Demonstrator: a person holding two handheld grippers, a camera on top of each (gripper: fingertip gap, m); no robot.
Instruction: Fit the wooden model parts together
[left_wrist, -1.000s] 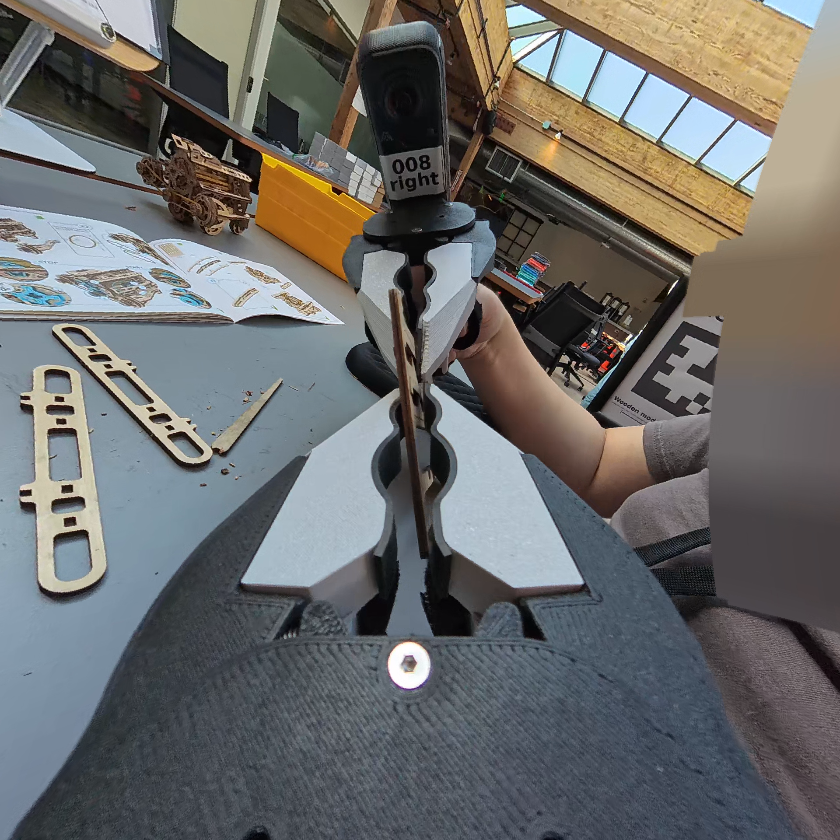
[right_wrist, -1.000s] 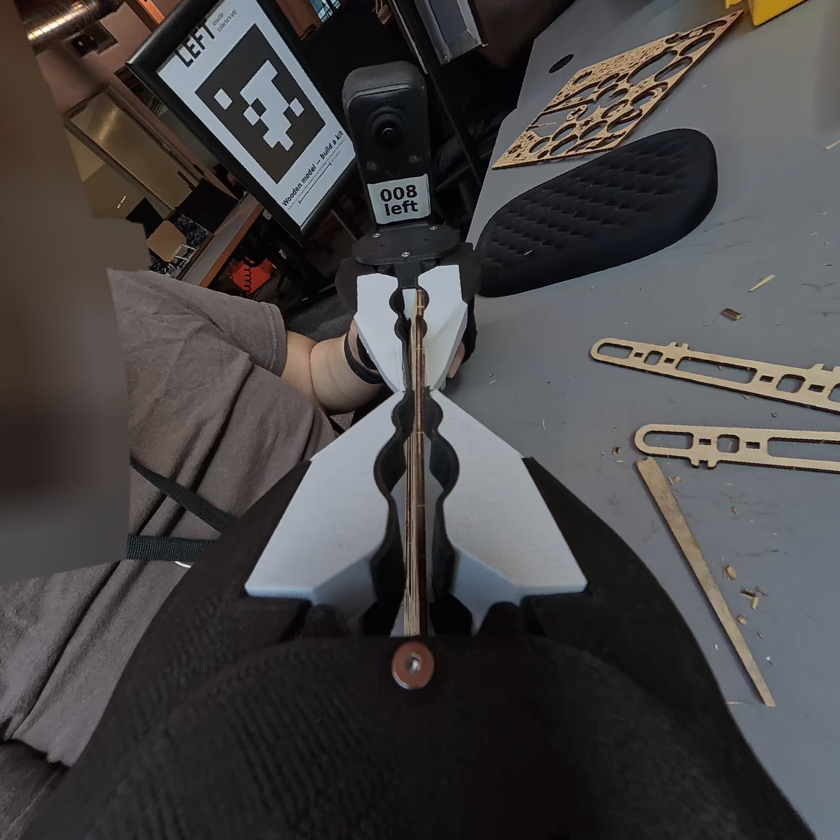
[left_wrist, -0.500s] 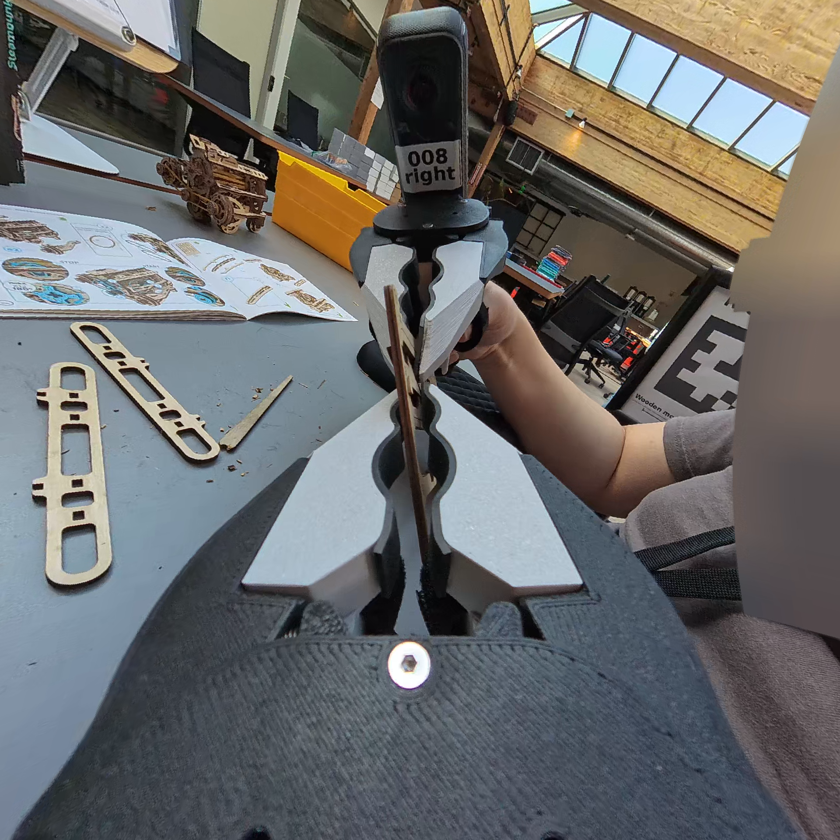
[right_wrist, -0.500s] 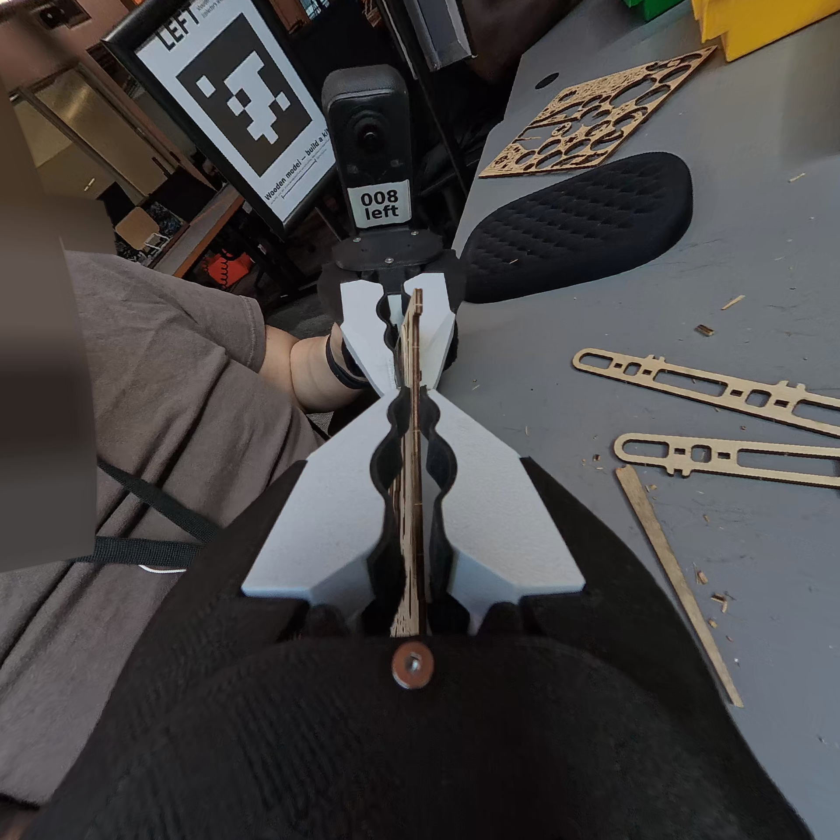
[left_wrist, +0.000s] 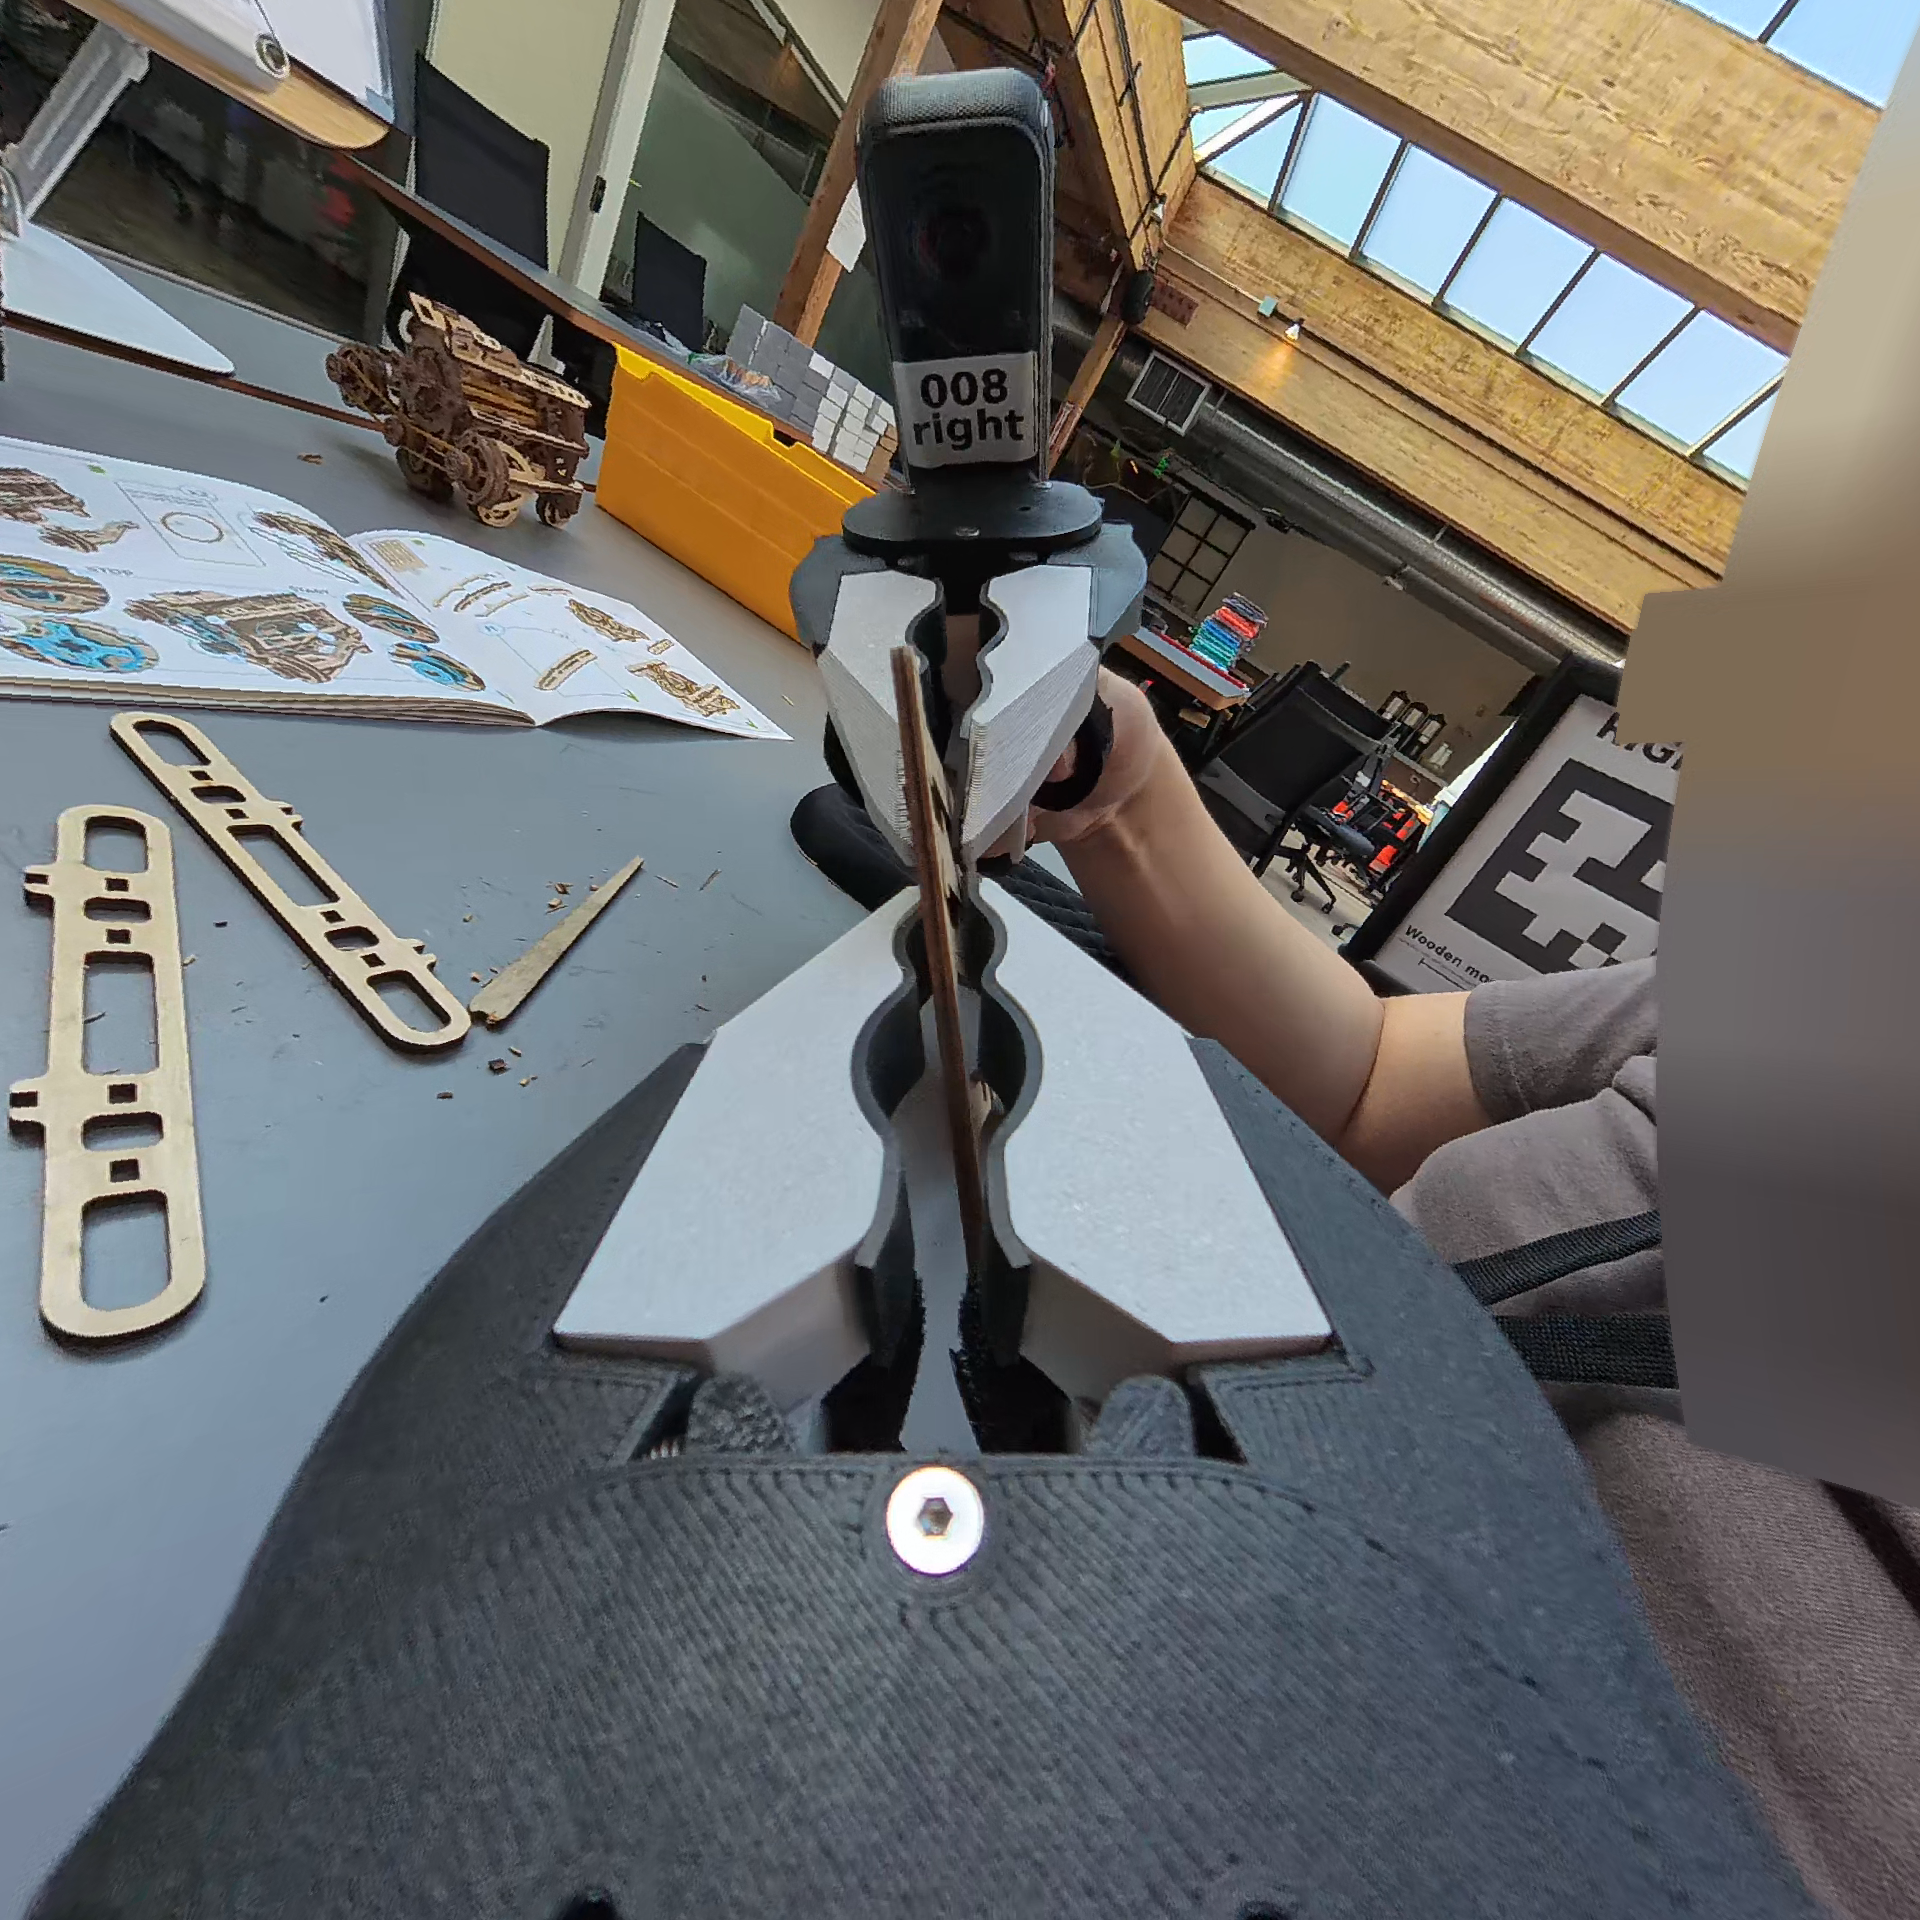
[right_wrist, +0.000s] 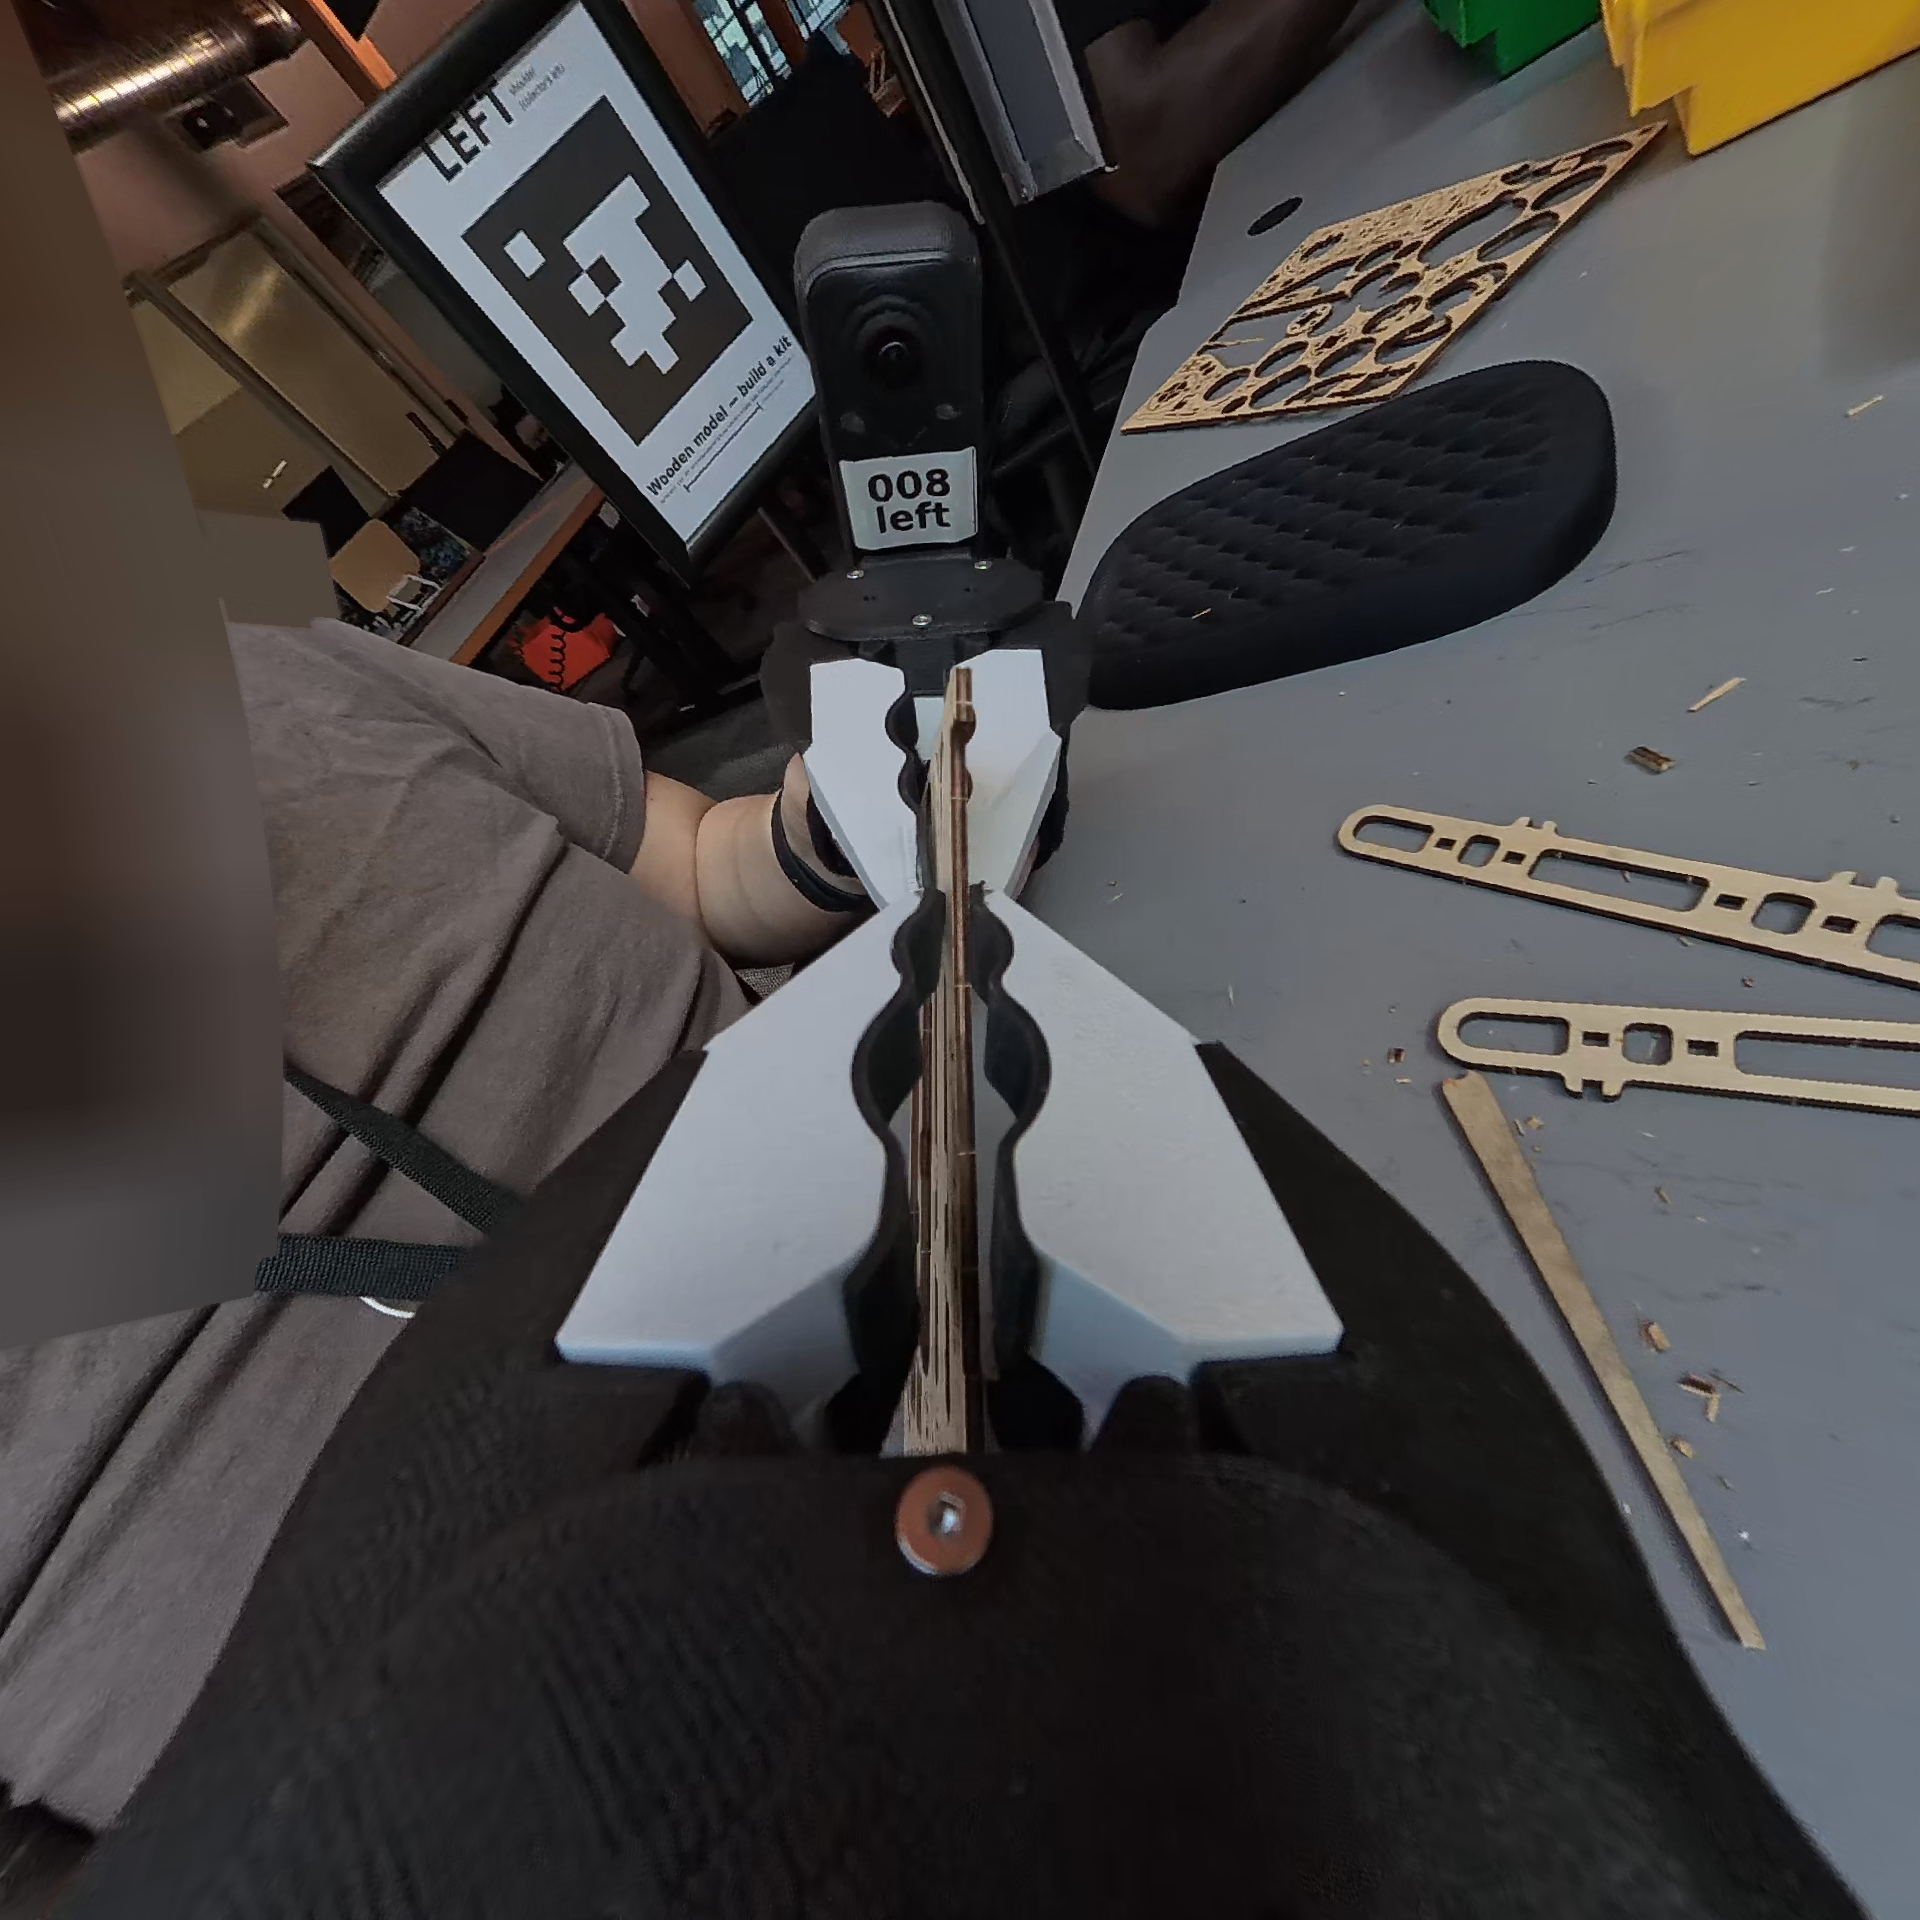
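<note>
A flat wooden part (left_wrist: 940, 997), seen edge-on, spans both grippers above the grey table (left_wrist: 312, 1195). My left gripper (left_wrist: 940, 906) is shut on its near end. The right gripper (left_wrist: 951, 857) faces it tip to tip and is shut on the far end. In the right wrist view the same wooden part (right_wrist: 945, 1143) runs from my right gripper (right_wrist: 951, 906) into the left gripper (right_wrist: 940, 883); it looks like two thin layers pressed together. Two slotted wooden strips (left_wrist: 104, 1070) (left_wrist: 291, 873) and a pointed sliver (left_wrist: 556, 940) lie loose on the table.
An open instruction booklet (left_wrist: 312, 613), a finished wooden model (left_wrist: 457, 416) and a yellow bin (left_wrist: 717, 499) stand at the back. A black pad (right_wrist: 1351, 530) and a cut-out wooden sheet (right_wrist: 1392, 281) lie on the table (right_wrist: 1558, 727). The person's arms and torso are close by. The tips of both grippers are at nearly the same place.
Both grippers, still joined on the wooden part, have shifted and tilted slightly together over the table. Neither grip has changed.
</note>
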